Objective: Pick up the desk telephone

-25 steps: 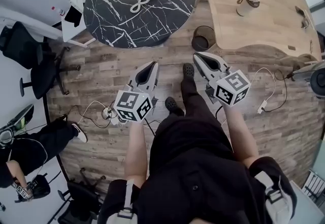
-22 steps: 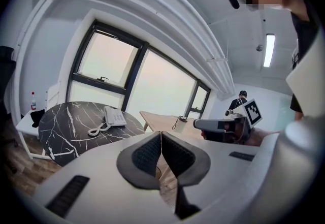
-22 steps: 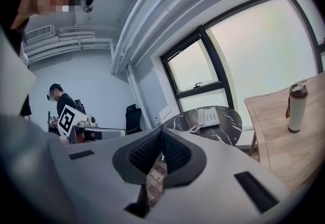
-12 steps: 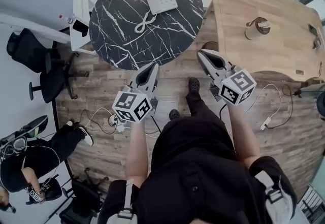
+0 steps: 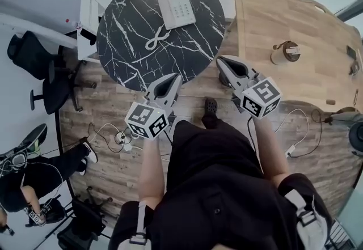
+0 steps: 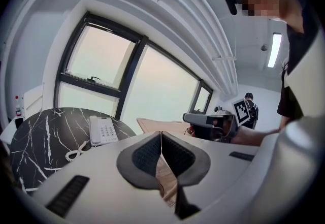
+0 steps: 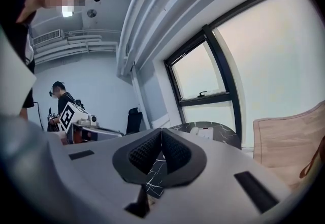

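A: Where's the phone?
B: The desk telephone (image 5: 176,9) is upper centre, on the far part of the round marble table (image 5: 122,53). Keypad up. Long axis near vertical in frame, top leaning left. Its coiled cord (image 5: 156,38) trails lower left.
A: Surroundings?
B: Wooden table (image 5: 306,13) to the right, office chair (image 5: 51,81) to the left, floor cables (image 5: 110,130).
A: Grippers?
B: Left gripper (image 5: 173,80) and right gripper (image 5: 222,63) are near the table's lower edge, well apart from the phone. Both have jaws closed and empty. Keypad print is too small to read.

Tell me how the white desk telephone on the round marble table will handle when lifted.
The desk telephone looks like a rigid plastic shell, so probably stiff and fairly light. Its coiled cord lies loose and would likely dangle and drag. On the smooth round table it may slide if nudged.
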Demonstrator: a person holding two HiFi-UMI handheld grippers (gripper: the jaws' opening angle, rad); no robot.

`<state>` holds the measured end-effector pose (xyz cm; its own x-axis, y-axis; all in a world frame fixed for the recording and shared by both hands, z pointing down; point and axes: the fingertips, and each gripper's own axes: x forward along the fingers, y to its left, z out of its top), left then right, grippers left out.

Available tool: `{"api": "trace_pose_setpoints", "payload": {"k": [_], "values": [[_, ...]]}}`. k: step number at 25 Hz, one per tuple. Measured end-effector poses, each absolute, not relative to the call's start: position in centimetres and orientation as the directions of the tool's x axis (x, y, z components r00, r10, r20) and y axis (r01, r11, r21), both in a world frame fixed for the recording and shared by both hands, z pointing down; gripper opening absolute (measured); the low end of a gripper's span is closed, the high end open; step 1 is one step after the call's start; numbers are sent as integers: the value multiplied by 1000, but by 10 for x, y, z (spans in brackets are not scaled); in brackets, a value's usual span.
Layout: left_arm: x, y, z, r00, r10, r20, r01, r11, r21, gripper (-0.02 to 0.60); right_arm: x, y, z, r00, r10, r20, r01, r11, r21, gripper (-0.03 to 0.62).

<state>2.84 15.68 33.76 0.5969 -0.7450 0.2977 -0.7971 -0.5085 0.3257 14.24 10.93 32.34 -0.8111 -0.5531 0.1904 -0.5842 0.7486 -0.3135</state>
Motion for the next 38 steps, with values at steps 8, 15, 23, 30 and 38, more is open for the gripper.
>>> {"api": "trace_pose_setpoints", "payload": {"k": [8,15,23,30,38], "values": [[19,141,347,561,-759,331,-823,-468,322,18,126,96,341,-818,-514,259,-575,744,-339,31],[-11,116,358,545,-753,369,-837,-462,295,18,96,75,334,-841,-485,241,-542,754,-371,29],[-45,54,342,577,-746,331,-816,-520,251,18,68,19,310,-803,-551,226,-596,739,-315,31],[-72,17,338,614,-733,293,-788,-548,280,18,42,-11,307,-763,-605,228,-646,704,-294,31],[-85,7,361,652,-691,312,-754,-548,363,18,24,-16,334,-726,-619,299,-687,654,-316,31]]}}
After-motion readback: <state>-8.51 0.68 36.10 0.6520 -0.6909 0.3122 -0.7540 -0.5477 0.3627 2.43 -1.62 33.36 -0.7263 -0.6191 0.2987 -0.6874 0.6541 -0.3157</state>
